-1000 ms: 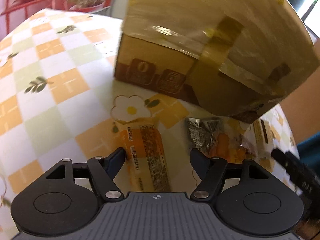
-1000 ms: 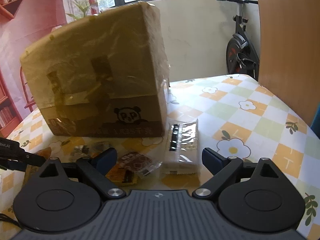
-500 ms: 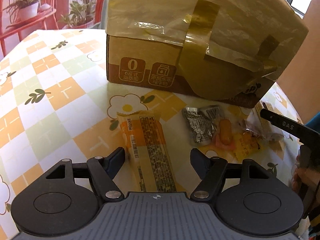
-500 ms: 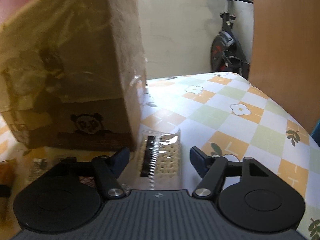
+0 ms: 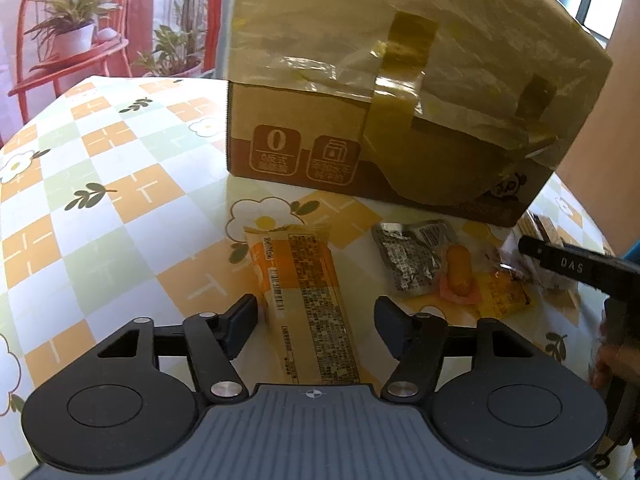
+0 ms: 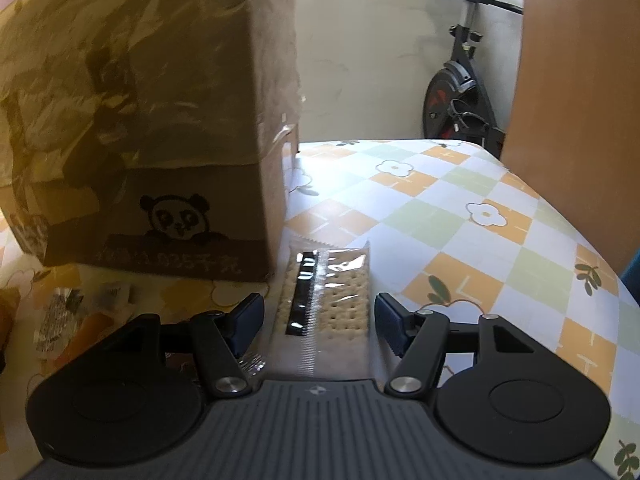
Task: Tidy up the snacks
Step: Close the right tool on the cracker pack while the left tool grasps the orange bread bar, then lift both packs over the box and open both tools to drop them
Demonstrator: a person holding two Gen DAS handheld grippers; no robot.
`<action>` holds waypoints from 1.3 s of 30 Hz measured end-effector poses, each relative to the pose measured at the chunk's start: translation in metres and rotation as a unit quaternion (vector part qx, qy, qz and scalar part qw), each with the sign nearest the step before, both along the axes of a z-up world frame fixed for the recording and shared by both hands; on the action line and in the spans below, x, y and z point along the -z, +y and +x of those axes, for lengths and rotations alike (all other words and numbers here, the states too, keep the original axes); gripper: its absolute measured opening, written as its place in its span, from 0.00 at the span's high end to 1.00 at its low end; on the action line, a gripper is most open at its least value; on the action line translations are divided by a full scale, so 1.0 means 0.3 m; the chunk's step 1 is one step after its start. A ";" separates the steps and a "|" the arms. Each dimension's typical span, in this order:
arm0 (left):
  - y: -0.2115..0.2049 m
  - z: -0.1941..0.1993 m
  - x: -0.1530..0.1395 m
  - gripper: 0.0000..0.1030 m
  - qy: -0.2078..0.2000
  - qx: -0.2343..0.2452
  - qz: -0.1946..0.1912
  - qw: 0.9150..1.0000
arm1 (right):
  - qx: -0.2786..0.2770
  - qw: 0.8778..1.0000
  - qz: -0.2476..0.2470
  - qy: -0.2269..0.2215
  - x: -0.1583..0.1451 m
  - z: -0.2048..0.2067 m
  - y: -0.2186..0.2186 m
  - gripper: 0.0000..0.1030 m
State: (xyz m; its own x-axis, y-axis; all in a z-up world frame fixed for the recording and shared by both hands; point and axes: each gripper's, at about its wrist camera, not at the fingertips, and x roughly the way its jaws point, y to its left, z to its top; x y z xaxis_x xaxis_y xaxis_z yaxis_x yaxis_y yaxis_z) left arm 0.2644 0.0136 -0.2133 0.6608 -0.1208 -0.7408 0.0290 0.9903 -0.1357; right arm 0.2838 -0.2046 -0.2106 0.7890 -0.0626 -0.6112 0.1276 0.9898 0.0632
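The left gripper [image 5: 316, 320] was held low over the checked tablecloth [image 5: 100, 208], pointing toward the taped cardboard box [image 5: 400, 92], with its jaws apart. The right gripper [image 6: 318, 320] was likewise low and level, aimed past the box's panda-printed corner [image 6: 176, 220], jaws apart. Neither gripper was clamped on anything.

Part of the right gripper's black body [image 5: 576, 266] entered the left wrist view from the right edge, with a sliver of the holding hand [image 5: 612, 364] beneath it. It covered part of a clear-wrapped snack [image 5: 536, 228] near the box corner; that item's contents could not be made out. The near ends of both long packets were cut off by the gripper bodies. In the right wrist view, the wrappers at the left [image 6: 60, 312] were dim and blurred.

The orange snack bar packet [image 5: 304, 300] lay flat on the tablecloth, lengthwise between the left fingers [image 5: 240, 320], touching neither. Its far end pointed toward the box. A silver foil packet [image 5: 408, 256] and a small orange sausage-shaped snack [image 5: 458, 270] on a yellow wrapper [image 5: 500, 300] lay to the right, outside the jaws, near the box.

The clear cracker packet [image 6: 328, 300] lay lengthwise between the right fingers [image 6: 390, 322], closer to the left finger but apart from both. Its far end lay just beside the box's corner. An exercise bike [image 6: 460, 96] stood beyond the table.
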 end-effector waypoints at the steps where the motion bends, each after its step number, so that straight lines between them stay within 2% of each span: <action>1: 0.006 0.000 -0.001 0.42 -0.001 -0.005 -0.002 1.000 | -0.002 1.000 -0.002 0.001 0.001 0.002 0.002 0.38; 2: 0.012 0.000 -0.002 0.50 -0.002 -0.008 -0.002 1.000 | -0.003 1.000 -0.003 0.001 0.002 0.003 0.002 0.38; 4: 0.020 0.001 -0.001 0.54 -0.006 -0.011 -0.002 1.000 | -0.004 1.000 -0.001 0.001 0.005 0.007 -0.005 0.38; 8: 0.028 -0.001 0.002 0.54 -0.012 -0.010 -0.008 1.000 | -0.003 1.000 0.001 0.001 0.008 0.012 -0.014 0.38; 17: 0.004 -0.007 0.006 0.54 -0.018 0.004 0.019 1.000 | -0.005 1.000 0.000 0.000 0.009 0.011 -0.015 0.38; 20: 0.009 -0.008 0.005 0.54 -0.018 0.004 0.016 1.000 | -0.006 1.000 0.000 0.000 0.010 0.012 -0.015 0.38; 26: 0.013 -0.007 0.001 0.56 -0.013 0.011 0.014 1.000 | 0.006 1.000 0.002 -0.004 0.010 0.009 -0.021 0.50; 30: 0.015 -0.013 -0.007 0.57 -0.010 0.016 0.002 1.000 | 0.006 1.000 0.014 -0.010 0.006 -0.003 -0.031 0.52; 39: 0.042 -0.045 -0.085 0.57 -0.057 0.018 -0.016 0.998 | 0.044 0.996 0.061 -0.039 -0.060 -0.097 -0.091 0.52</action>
